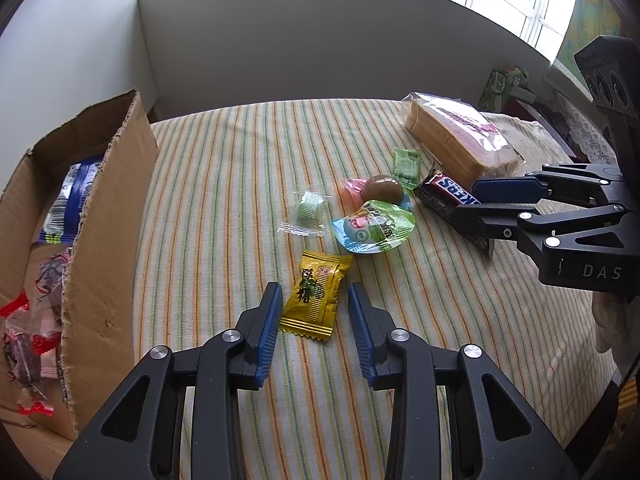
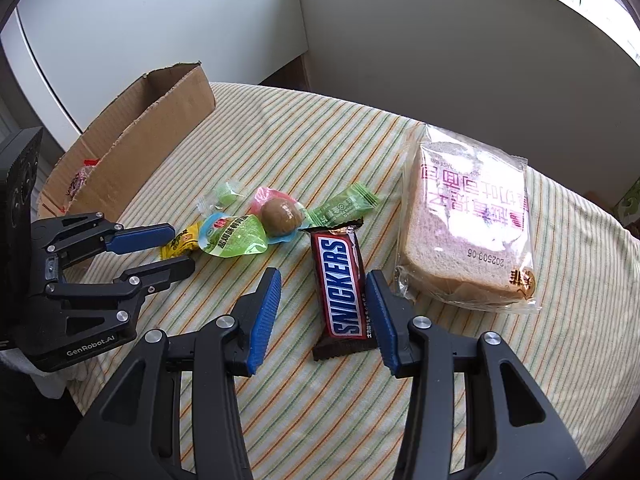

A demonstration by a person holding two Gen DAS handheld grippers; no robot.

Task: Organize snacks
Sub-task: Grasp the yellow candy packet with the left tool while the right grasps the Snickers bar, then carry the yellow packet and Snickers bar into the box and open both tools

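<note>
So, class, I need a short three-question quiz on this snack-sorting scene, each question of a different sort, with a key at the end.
1. True or false: the left tongs have the yellow candy packet between their pads.
2. Multiple choice: which snack lies between the pads of the right tongs? A) bagged bread B) Snickers bar C) green jelly cup
3. Fill in: snacks already sorted lie in the ______ at the table's edge.

Key:
1. True, though the pads do not press it.
2. B, the Snickers bar.
3. cardboard box
</note>
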